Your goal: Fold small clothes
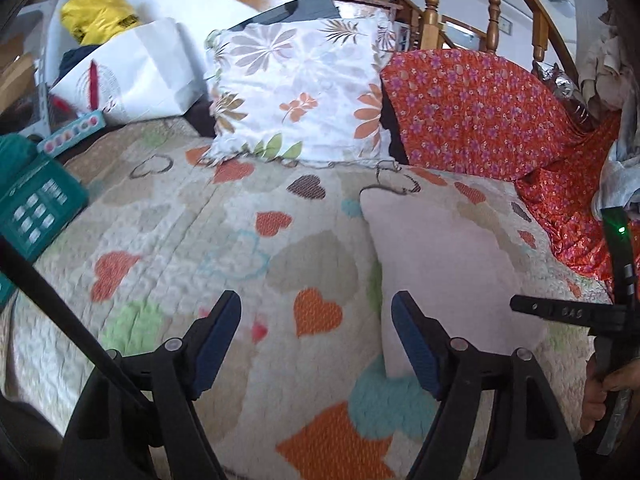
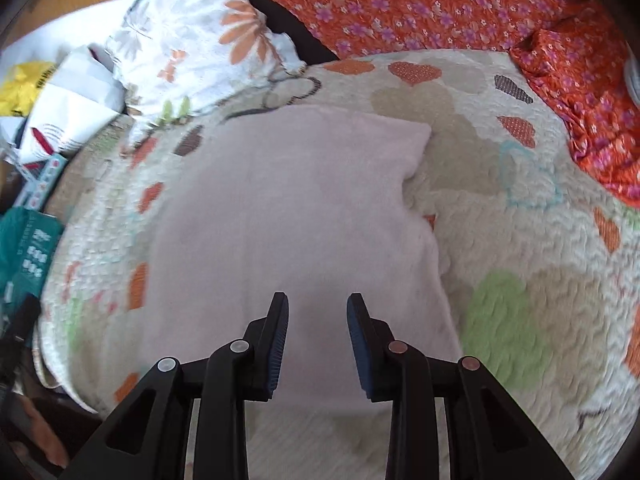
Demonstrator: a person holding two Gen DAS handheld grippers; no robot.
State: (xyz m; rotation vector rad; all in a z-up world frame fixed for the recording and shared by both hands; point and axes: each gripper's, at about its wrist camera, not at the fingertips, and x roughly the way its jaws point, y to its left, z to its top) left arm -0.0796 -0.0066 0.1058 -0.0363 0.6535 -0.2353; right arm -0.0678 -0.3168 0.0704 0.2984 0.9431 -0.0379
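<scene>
Right wrist: one pink cloth (image 2: pixel 288 216) (folded) on one quilt (image 2: pixel 520 240).

Heart-print quilt (image 1: pixel 240 248); floral pillow (image 1: pixel 300 92) beside red flowered cloth (image 1: pixel 472 112); yellow bag (image 1: pixel 98 12), teal box (image 1: pixel 36 204) at left

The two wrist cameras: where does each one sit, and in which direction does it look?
Left wrist: sits behind the open left gripper, low over the heart quilt, facing the floral pillow; the right gripper's body and the person's hand show at the right edge.
Right wrist: sits behind the open right gripper, looking down on the pale pink cloth; only its own fingers show.
Shared: the quilt, the pink cloth, the floral pillow and the red flowered fabric.
</scene>
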